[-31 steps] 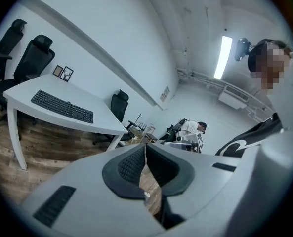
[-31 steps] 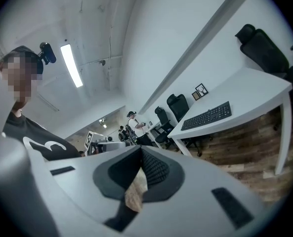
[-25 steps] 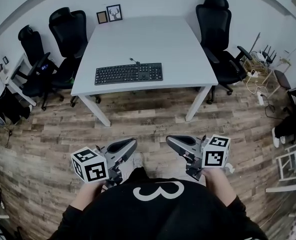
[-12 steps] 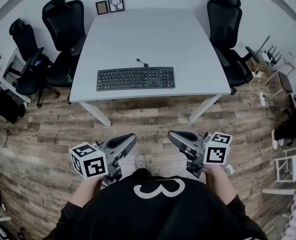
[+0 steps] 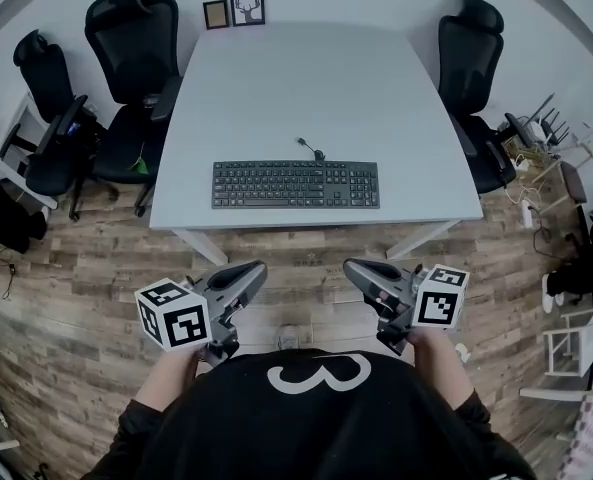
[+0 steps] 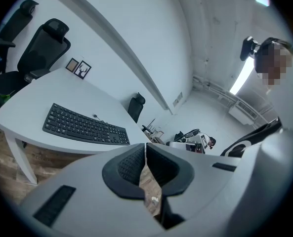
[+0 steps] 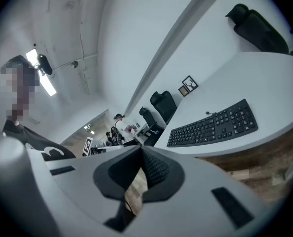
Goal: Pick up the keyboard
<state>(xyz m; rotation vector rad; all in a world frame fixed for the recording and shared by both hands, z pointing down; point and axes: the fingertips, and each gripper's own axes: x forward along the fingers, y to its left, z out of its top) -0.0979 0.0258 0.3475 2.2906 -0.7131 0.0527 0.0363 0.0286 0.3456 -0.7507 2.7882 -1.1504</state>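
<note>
Keyboard [image 5: 296, 184] now lies nearer than before; left tongs [image 5: 251, 270] and right tongs [image 5: 352, 267] both closed, empty.

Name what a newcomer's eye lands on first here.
The black keyboard stands out, lying alone near the front edge of the otherwise bare white table. Next come the left gripper and right gripper, both shut and empty, held side by side short of the table over the wooden floor. Black office chairs stand at both sides of the table.
</note>
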